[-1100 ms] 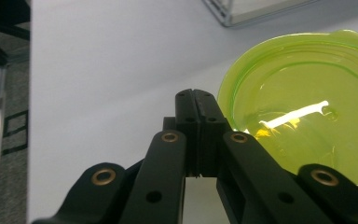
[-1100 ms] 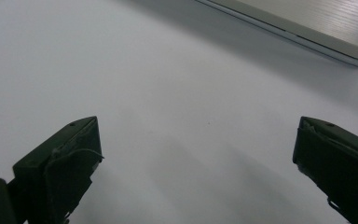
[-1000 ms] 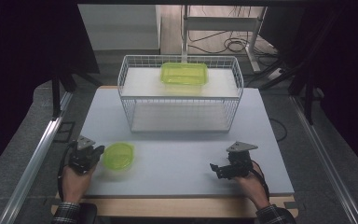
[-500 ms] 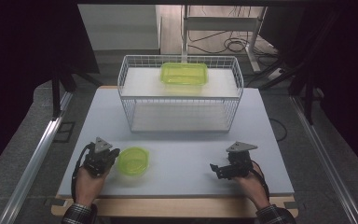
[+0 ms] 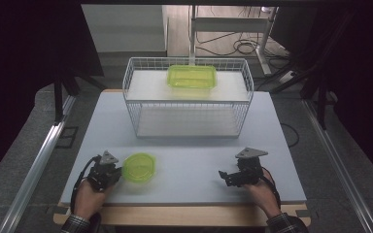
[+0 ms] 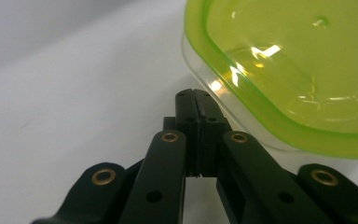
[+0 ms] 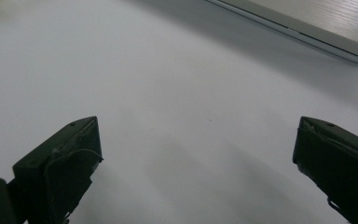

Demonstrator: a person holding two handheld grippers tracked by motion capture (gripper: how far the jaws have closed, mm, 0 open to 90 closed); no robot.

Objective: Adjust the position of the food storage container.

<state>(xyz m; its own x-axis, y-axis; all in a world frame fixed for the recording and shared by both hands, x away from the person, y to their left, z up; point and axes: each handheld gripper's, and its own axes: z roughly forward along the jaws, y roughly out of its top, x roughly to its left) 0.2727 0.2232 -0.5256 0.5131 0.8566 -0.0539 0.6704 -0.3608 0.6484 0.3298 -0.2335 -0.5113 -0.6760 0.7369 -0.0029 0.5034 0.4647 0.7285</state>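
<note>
I read no writing anywhere. I count two green things: a round lid at the surface's seven o'clock, touching my clenched, empty left hand-held gripper, and a rectangular container at twelve o'clock in one wire basket. My right hand-held gripper is released.

Wire basket across the table's far middle, green container on its shelf, open lanes along left and right edges, bare front strip, round green lid near front-left corner.
</note>
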